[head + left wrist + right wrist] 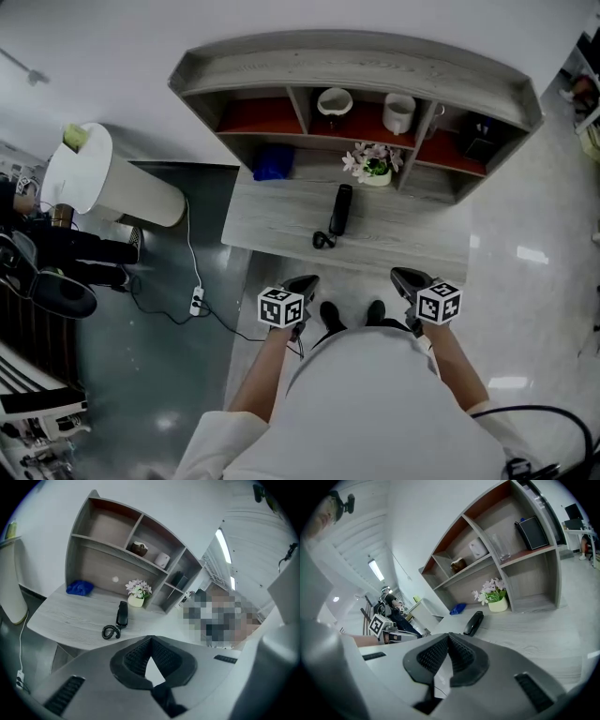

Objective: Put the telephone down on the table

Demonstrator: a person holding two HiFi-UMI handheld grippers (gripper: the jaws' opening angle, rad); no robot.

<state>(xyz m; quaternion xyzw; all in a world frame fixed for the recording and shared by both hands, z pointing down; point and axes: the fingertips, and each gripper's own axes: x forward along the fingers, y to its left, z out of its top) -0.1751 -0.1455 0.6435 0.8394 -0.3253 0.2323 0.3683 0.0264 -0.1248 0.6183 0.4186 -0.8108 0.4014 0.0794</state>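
Observation:
A black telephone handset (340,209) lies flat on the grey wooden table (272,225), its coiled cord (323,240) curled at the near end. The left gripper view shows the handset (122,613) in front of the flower pot, and the right gripper view shows the handset (474,623) too. My left gripper (305,281) hangs shut and empty, short of the table's front edge, close to my body. My right gripper (405,275) is beside it at the same height, also shut with nothing in it. Both sets of pads (140,656) (459,653) meet at their tips.
A hutch with shelves (375,75) stands at the table's back. It holds two cups (335,101) (398,112) and a black box (478,141). A flower pot (375,167) and a blue cloth (273,161) sit beneath. A white bin (103,178) and a power strip (197,301) are to the left.

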